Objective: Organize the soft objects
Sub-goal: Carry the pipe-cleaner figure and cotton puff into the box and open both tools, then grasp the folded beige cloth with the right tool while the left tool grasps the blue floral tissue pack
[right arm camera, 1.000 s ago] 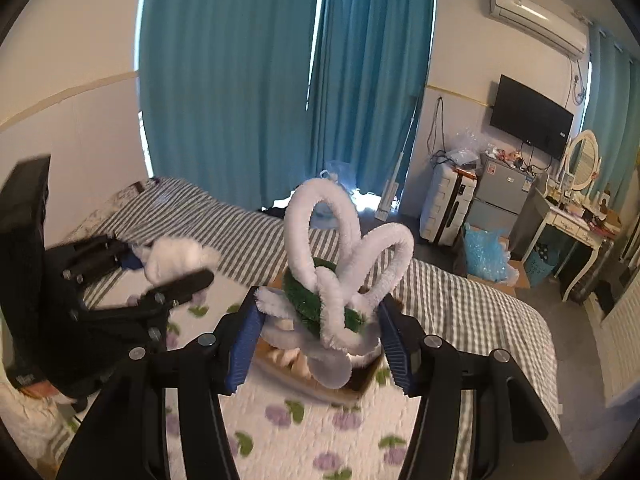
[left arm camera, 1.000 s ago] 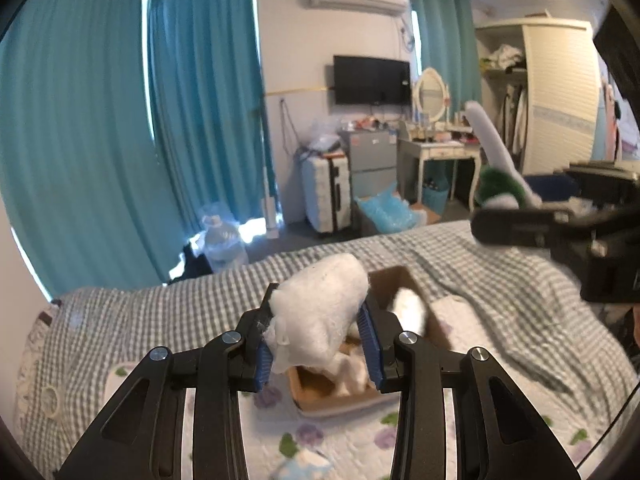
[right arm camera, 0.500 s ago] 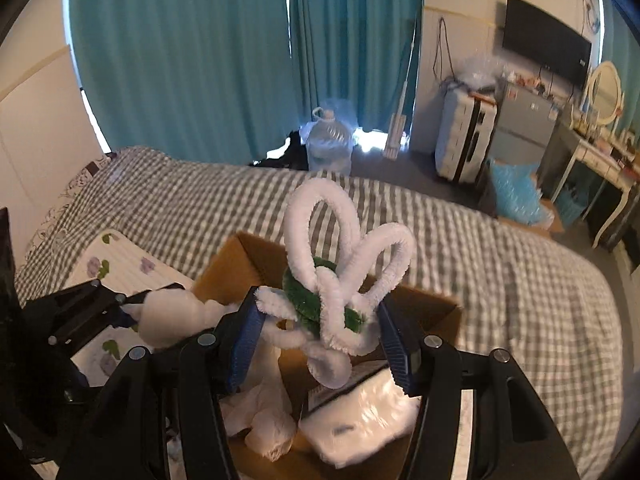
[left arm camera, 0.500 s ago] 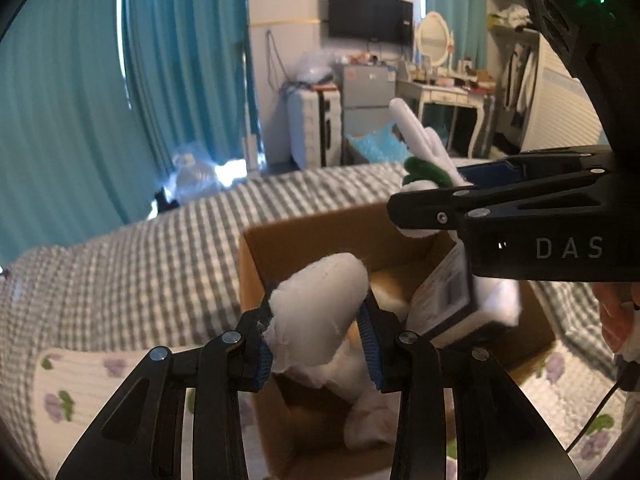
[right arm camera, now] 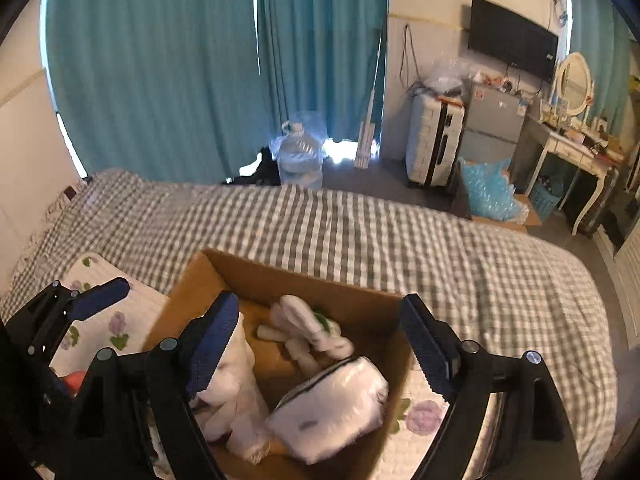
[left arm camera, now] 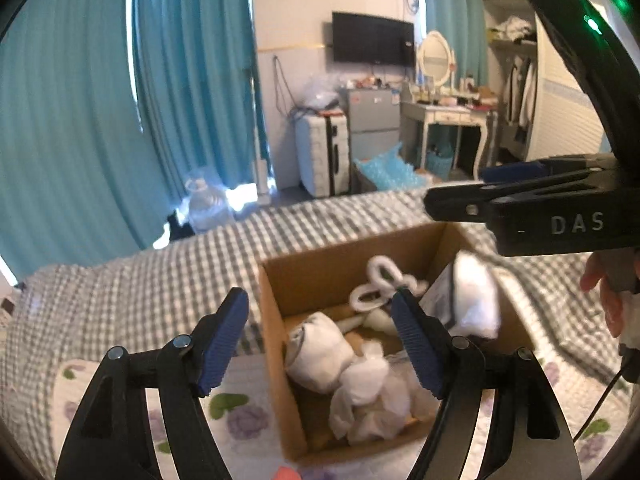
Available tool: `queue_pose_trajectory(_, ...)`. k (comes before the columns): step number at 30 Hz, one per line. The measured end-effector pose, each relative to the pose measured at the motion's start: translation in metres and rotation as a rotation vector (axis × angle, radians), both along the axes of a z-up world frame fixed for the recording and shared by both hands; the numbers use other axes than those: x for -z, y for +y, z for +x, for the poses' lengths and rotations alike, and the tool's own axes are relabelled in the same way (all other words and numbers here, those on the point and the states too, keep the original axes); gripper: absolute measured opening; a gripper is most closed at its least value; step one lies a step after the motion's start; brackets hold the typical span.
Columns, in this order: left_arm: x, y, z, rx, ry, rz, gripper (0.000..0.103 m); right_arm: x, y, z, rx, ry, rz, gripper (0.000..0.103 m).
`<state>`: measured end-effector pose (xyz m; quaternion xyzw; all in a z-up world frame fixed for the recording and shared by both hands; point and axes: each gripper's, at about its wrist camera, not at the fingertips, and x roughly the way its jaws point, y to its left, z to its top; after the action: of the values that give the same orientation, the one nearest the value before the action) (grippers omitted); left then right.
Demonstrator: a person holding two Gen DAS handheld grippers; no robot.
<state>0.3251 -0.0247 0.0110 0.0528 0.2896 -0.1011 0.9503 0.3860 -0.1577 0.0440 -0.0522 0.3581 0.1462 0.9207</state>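
Your bed (right arm camera: pixel 360 232), covered in a grey checked spread, carries a floral quilt (left arm camera: pixel 240 412) along its near edge, and on that quilt sits the open cardboard box (left arm camera: pixel 276 344). Inside the box lie the soft things: a plastic-wrapped white pack (right arm camera: pixel 332 404) against the right wall, a white rolled cloth (left arm camera: pixel 320 352) toward the left wall, crumpled white wadding (left arm camera: pixel 372 400) at the near side, and the white looped pipe-cleaner flower (right arm camera: pixel 308 328) by the far wall. Your left gripper (left arm camera: pixel 320 340) hangs over the box's left wall, jaws spread wide and holding nothing. Your right gripper (right arm camera: pixel 316 340) hovers above the box's middle, jaws likewise wide apart and empty.
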Motion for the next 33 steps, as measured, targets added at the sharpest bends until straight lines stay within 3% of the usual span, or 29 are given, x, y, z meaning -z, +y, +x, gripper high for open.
queue_pose_trajectory(11, -0.142, 0.036, -0.136, -0.006, -0.218, -0.002, 0.078, -0.155, 0.001, -0.150, -0.004, -0.177, -0.037, 0.086)
queue_pose_trajectory(12, -0.148, 0.039, -0.145, 0.001, -0.228, 0.007, 0.085, -0.164, 0.004, -0.164, -0.008, -0.195, -0.036, 0.087)
queue_pose_trajectory(14, -0.160, 0.042, -0.171, 0.018, -0.255, 0.046, 0.086, -0.185, 0.012, -0.197, -0.008, -0.246, -0.051, 0.092)
queue_pose_trajectory(18, -0.158, 0.052, -0.198, 0.048, -0.236, 0.079, 0.086, -0.195, 0.024, -0.236, -0.037, -0.269, -0.045, 0.095)
queue_pose_trajectory(24, -0.111, 0.071, -0.217, 0.082, -0.129, 0.079, 0.086, -0.155, 0.049, -0.262, -0.091, -0.175, -0.024, 0.096)
queue_pose_trajectory(29, -0.050, 0.089, -0.205, 0.089, -0.002, 0.066, 0.086, -0.074, 0.068, -0.269, -0.098, -0.117, -0.002, 0.096)
queue_pose_trajectory(33, 0.012, 0.107, -0.189, 0.078, 0.119, 0.041, 0.086, 0.017, 0.085, -0.259, -0.141, -0.007, -0.019, 0.096)
